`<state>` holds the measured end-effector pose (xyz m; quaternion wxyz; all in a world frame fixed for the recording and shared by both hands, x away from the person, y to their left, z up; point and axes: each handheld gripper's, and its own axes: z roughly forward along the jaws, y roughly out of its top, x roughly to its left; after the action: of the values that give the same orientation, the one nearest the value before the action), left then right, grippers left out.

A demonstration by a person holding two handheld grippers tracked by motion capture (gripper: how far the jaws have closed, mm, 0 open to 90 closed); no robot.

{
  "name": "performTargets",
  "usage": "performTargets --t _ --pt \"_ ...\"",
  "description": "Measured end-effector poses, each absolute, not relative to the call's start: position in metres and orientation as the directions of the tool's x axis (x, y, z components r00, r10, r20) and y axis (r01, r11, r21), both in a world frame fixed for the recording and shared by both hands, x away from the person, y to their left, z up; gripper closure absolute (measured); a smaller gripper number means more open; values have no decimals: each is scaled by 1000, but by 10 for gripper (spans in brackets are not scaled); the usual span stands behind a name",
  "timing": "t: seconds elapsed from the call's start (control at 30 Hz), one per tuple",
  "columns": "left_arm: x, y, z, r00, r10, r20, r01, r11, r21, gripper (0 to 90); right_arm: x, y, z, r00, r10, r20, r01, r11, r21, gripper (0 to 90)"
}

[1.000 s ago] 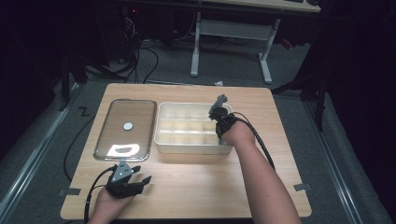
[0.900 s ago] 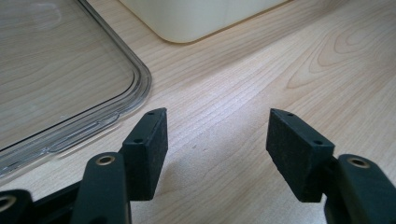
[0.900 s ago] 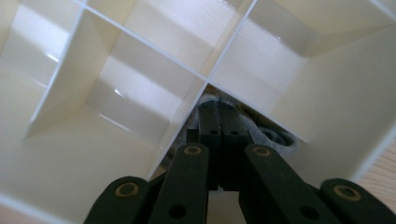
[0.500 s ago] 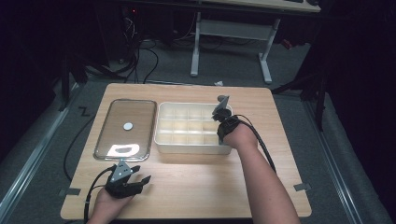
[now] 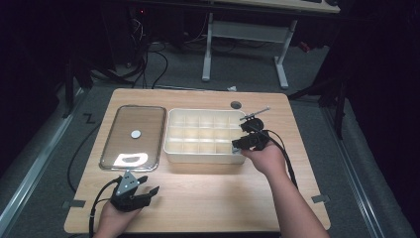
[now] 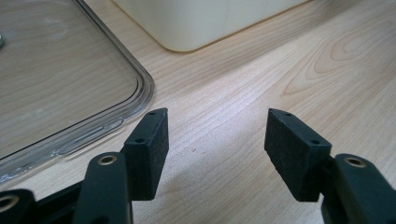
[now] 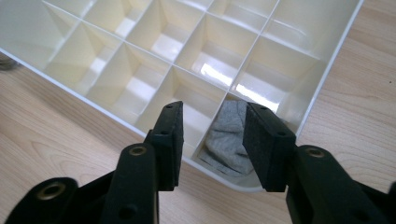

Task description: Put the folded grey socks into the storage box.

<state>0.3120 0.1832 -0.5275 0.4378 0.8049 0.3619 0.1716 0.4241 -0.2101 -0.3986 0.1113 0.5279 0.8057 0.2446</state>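
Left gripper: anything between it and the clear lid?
Nothing but bare table, per the left gripper view. The left gripper sits open just off the clear lid corner.

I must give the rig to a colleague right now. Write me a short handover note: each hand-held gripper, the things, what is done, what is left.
Right hand-held gripper: open, above the near corner compartment of the divided box, where a grey cloth piece lies.
Left hand-held gripper: open, holding nothing, low over the table beside the clear lid.
Done: cloth sits in its compartment.
Left: probably put the lid on the box; the other compartments look empty.
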Motion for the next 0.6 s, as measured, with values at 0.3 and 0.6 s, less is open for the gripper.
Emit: performTargets --t 0.3,0.6 --pt "310 182 -528 679 733 -39 433 -356 828 401 386 -214 -411 -445 892 77 728 310 611 483" --pt "308 183 -527 677 735 -41 429 -349 833 398 347 -219 -439 -456 889 47 631 286 721 381"
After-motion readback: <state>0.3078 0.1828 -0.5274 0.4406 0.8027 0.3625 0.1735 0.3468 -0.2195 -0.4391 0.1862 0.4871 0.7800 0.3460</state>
